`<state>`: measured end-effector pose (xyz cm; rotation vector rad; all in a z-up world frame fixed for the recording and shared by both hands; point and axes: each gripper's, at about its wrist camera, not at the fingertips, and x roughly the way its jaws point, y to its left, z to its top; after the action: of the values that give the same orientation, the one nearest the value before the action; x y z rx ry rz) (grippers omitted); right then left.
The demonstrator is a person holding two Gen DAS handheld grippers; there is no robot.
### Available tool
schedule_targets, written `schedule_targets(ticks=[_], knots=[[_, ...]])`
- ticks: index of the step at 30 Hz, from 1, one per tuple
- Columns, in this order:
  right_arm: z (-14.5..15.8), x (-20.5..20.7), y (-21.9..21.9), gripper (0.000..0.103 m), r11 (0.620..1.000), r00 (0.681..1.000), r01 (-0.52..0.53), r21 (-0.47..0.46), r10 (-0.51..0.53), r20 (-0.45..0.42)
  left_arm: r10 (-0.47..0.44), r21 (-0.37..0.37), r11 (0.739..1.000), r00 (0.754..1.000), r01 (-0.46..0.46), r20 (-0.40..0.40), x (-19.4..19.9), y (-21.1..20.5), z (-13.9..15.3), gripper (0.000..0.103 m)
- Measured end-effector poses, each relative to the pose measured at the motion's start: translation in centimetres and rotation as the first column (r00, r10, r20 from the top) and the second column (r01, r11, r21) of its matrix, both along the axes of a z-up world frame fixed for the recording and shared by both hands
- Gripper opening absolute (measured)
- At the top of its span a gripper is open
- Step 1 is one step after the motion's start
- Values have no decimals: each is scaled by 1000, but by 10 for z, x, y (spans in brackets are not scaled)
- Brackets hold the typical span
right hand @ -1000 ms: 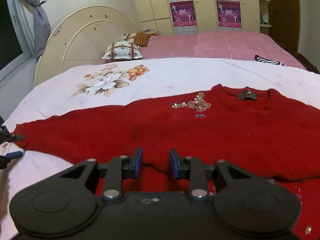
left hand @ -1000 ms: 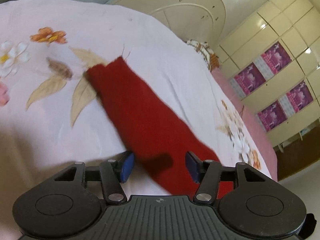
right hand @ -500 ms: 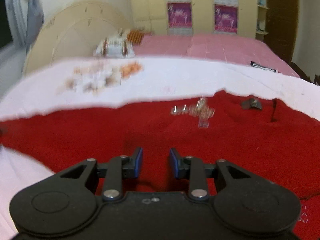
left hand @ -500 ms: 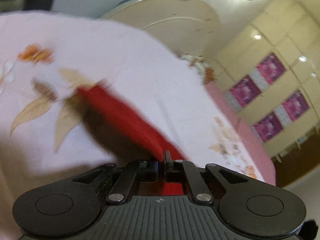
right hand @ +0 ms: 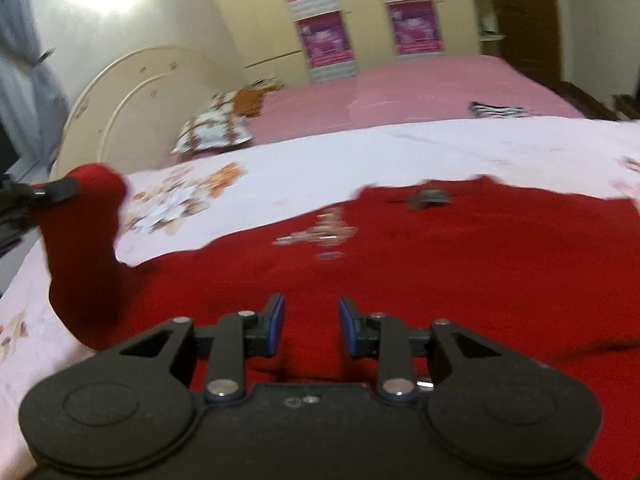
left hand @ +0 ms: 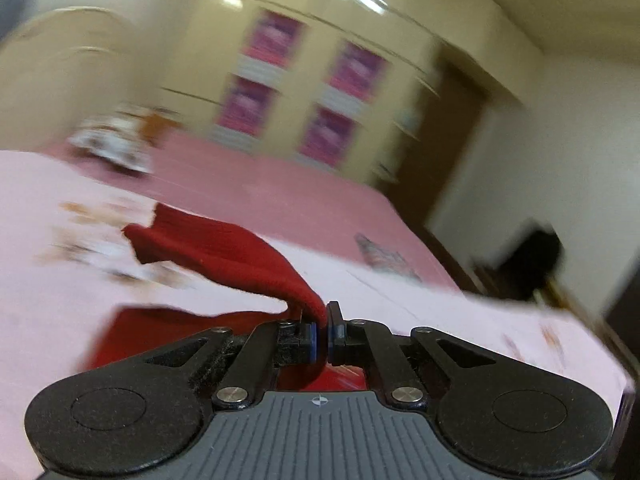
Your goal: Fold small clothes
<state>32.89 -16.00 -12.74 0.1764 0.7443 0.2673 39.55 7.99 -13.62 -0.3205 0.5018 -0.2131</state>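
Left wrist view: left gripper [left hand: 322,330] clamping tight on the red sleeve [left hand: 224,252] of the sweater, jaws pressed together with the knit pinched between the blue pads; sleeve lifting clear of the white floral bedspread [left hand: 60,280] and trailing away toward the upper left, its cuff end hanging loose in the air; more red knit lying flat below and to the left of the fingers; everything beyond blurring, pink bed cover [left hand: 260,192] and cream wardrobe with magenta posters [left hand: 304,92] only smeared shapes. Right wrist view: right gripper [right hand: 311,326] hovering just over the red sweater [right hand: 440,264], jaws standing partly apart with nothing between them; sweater body spreading across the bedspread [right hand: 360,160], a beaded ornament [right hand: 320,234] on its chest and a dark label [right hand: 430,196] at the neckline; at the far left edge, the raised sleeve [right hand: 86,240] bunching up in the other gripper's fingers [right hand: 52,191]; patterned pillow [right hand: 216,130] resting near the cream headboard [right hand: 132,96].
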Motion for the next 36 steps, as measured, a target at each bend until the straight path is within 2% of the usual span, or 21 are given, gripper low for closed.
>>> schedule_targets(ticks=[4,7,9,11,12,13,14,15,16,18,20,23,26,29,31,33,34,35,36], knots=[[2,-13,-60,32,995,995,98,-8,-98,3,-162,113,979,985,168,-59,2,-97,-18,5],[-2,-20,-99,32,988,988,152,-2,-152,-14,-217,240,938,963,252,-163,2,-155,-41,5],[-8,-22,-117,33,986,986,165,18,-164,-41,-239,322,896,944,304,-228,2,-180,-50,5],[-11,-22,-127,37,985,986,163,48,-160,-55,-234,395,869,951,298,-202,-18,-190,-45,6],[-11,-22,-130,39,985,986,160,57,-157,-52,-241,410,860,951,303,-196,-22,-192,-42,11],[-12,-23,-131,42,986,987,156,63,-153,-49,-248,408,859,949,309,-195,-23,-191,-40,32],[-12,-22,-132,43,986,988,150,70,-147,-47,-257,401,862,949,309,-180,-25,-190,-32,66],[-12,-22,-134,43,987,989,143,78,-139,-47,-255,405,867,956,291,-142,-31,-188,-23,80],[-12,-20,-133,43,987,990,136,82,-133,-48,-253,423,866,963,266,-88,-43,-186,-12,88],[-9,-22,-138,45,987,992,127,103,-124,-37,-262,448,859,965,248,-30,-60,-181,4,88],[-5,-20,-136,47,989,995,96,112,-93,-31,-225,442,870,974,217,-36,-66,-165,15,88],[-5,-17,-124,51,992,998,52,116,-49,-32,-100,411,904,994,113,-53,-62,-118,22,88],[-8,-14,-98,53,994,999,-2,106,6,-38,54,414,910,995,-14,-85,-62,-74,15,88],[-8,-11,-62,54,997,998,-62,37,63,-9,175,405,908,974,-104,-141,-61,-41,-2,88],[-10,-9,-34,54,994,995,-97,-57,99,18,210,386,913,965,-135,-159,-60,-31,-12,88],[-17,-4,-10,54,982,993,-103,-158,110,36,226,397,907,958,-142,-175,-60,-25,-23,88],[-19,-2,-3,47,976,994,-91,-198,101,40,232,399,906,956,-144,-180,-61,-22,-25,88],[-20,2,-2,24,974,995,-72,-215,84,47,238,393,907,953,-149,-189,-62,-20,-28,88],[-19,6,-5,16,978,997,-53,-200,63,44,238,381,912,951,-150,-195,-61,-19,-29,88]])
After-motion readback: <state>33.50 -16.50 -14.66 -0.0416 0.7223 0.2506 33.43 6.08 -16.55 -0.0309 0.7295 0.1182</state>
